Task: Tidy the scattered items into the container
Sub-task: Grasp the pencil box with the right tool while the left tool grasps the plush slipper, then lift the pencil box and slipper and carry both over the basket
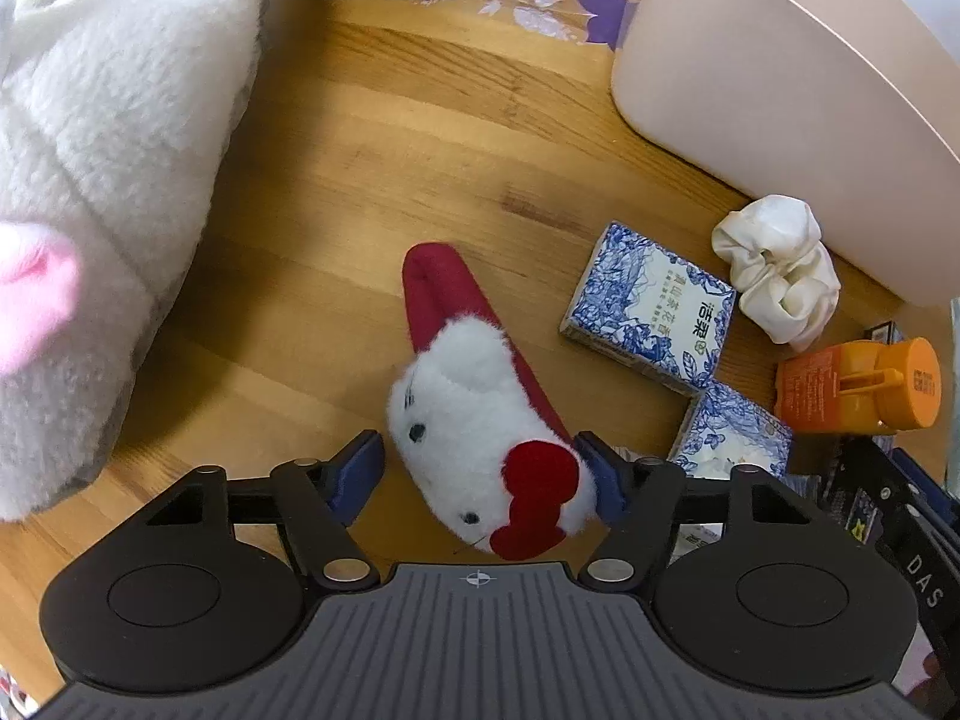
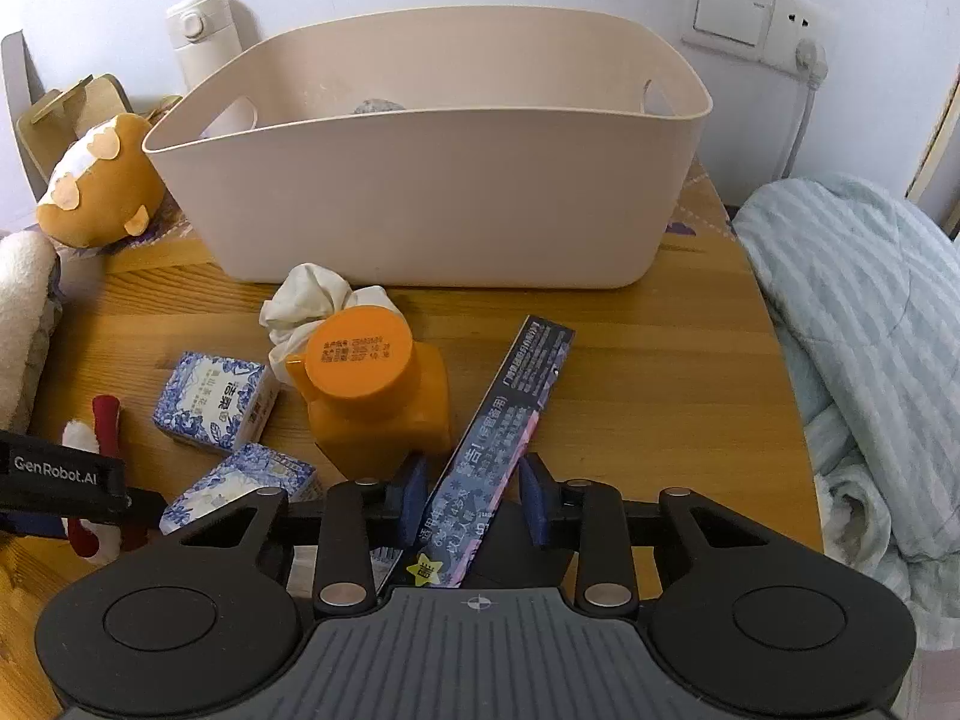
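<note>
A small white plush toy (image 1: 456,396) with a red bow and a red cap lies on the wooden table (image 1: 336,180). My left gripper (image 1: 480,468) points down over it, and both blue pads touch the sides of its head. In the right wrist view a long dark printed box (image 2: 528,372) lies slanted against an orange bottle (image 2: 372,384). My right gripper (image 2: 474,495) has its pads tight against the box's near end. Beyond them stands the beige plastic container (image 2: 420,198), its wall also at the upper right of the left view (image 1: 750,60); something grey lies inside.
Two blue-and-white tissue packs (image 1: 648,306) (image 1: 732,432) and a crumpled white cloth (image 1: 774,276) lie near the container. A big white plush (image 1: 90,180) fills the left. A brown plush (image 2: 96,180), a white flask (image 2: 204,42) and a striped blanket (image 2: 870,330) ring the table.
</note>
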{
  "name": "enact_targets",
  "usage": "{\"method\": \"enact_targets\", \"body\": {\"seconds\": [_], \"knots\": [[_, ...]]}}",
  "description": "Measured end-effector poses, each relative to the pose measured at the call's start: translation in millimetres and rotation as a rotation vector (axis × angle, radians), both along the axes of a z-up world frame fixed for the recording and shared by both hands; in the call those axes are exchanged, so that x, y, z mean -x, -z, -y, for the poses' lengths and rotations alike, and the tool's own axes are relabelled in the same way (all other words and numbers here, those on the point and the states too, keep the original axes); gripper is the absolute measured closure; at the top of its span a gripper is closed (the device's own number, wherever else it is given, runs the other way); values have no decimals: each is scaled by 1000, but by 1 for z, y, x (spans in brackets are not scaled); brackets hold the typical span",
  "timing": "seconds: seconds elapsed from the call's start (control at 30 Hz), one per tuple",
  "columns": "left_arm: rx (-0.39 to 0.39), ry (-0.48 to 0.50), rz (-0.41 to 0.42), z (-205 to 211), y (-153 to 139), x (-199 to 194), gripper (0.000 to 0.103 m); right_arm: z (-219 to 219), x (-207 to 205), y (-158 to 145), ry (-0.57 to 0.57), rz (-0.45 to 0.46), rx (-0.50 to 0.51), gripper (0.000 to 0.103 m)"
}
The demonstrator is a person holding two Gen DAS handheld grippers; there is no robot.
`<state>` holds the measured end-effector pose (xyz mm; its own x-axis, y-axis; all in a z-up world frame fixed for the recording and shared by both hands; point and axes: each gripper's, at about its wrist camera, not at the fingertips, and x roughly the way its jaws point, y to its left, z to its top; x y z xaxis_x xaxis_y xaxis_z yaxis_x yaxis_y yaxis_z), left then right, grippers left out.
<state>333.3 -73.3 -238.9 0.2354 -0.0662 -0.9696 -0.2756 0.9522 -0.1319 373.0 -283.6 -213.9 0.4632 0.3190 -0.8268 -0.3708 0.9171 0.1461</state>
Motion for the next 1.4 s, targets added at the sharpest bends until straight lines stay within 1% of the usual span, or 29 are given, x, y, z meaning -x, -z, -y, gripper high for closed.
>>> {"method": "enact_targets", "body": {"seconds": [0.03,0.2,0.23,0.47,0.7,0.8,1.07,1.3,1.4], "knots": [[-6,4,8,0,-1,0,44,0,0,0,4,-4,-3,73],[3,0,20,-4,-2,0,52,7,-1,0,48,-32,-37,82],[5,-2,21,-5,-2,0,53,10,0,0,57,-37,-46,82],[12,-12,28,-7,-4,4,55,19,4,-2,91,-67,-88,82],[8,-20,77,-14,-22,11,55,33,8,-19,135,-71,-175,82],[24,-25,96,-17,-32,13,55,42,9,-31,147,-49,-198,82],[52,7,141,-10,-53,16,55,61,11,-59,179,-4,-250,82],[85,5,190,-6,-76,11,55,73,11,-81,190,58,-280,82],[88,16,222,-4,-87,5,55,78,7,-91,198,84,-298,82]]}}
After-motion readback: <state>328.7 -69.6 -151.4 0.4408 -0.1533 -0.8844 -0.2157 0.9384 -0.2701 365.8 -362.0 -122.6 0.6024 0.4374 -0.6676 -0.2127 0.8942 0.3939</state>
